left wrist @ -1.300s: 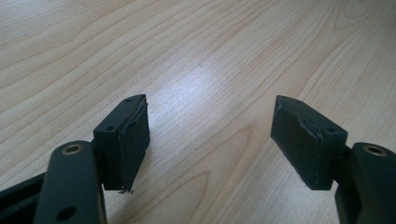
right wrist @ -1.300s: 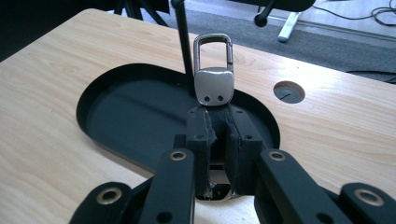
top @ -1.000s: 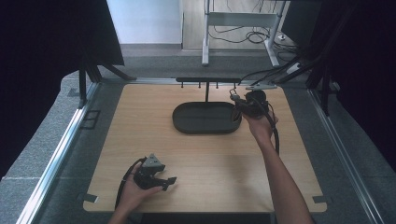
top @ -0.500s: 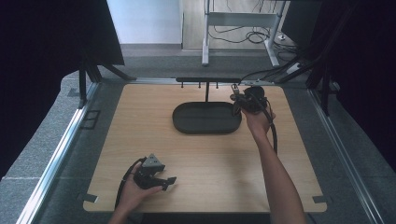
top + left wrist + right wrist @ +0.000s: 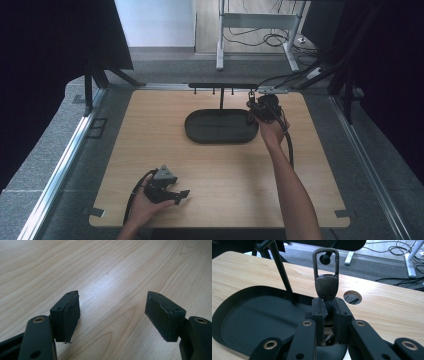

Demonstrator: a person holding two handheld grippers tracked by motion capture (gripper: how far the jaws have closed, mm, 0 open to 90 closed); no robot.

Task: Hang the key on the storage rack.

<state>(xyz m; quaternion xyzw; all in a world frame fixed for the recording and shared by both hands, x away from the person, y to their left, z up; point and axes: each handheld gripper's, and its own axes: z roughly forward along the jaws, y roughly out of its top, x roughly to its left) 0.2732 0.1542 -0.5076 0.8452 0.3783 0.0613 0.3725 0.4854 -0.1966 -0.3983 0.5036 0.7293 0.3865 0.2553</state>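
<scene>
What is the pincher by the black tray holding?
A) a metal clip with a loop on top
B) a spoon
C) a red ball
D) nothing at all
A: in the right gripper view, the right gripper has its jaws squeezed shut on a dark metal clip, whose loop sticks up above them, at the edge of the black tray.

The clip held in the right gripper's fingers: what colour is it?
Dark gunmetal grey metal clip, glossy; the right gripper view shows it best.
</scene>
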